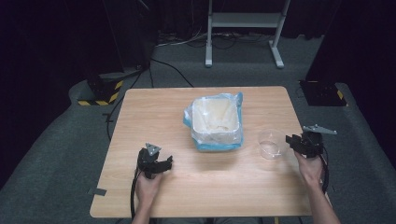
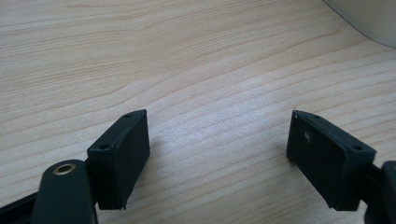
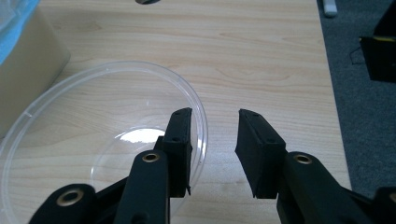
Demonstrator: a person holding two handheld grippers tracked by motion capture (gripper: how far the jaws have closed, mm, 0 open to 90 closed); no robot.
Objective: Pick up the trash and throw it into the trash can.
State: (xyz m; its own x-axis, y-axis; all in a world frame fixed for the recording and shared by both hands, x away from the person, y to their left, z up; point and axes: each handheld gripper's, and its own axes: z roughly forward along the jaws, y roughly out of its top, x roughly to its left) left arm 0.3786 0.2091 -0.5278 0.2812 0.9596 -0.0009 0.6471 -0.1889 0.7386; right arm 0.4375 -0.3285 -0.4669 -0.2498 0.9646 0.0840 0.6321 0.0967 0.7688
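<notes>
The left gripper [image 1: 164,163] rests on the wooden table [image 1: 154,112] with jaws wide over bare wood, the lined bin [image 1: 216,121] stands mid-table, and – at the right – the clear plastic bowl [image 3: 93,140] has its rim between the right gripper's [image 3: 214,140] part-open jaws (one jaw inside, one outside), no pad pressing.

No text, label, brand name, number or sign can be read in any of the views. No lettering is borne by the wooden table [image 1: 205,186], and none can be made out on anything standing on it or on the floor around it.
</notes>
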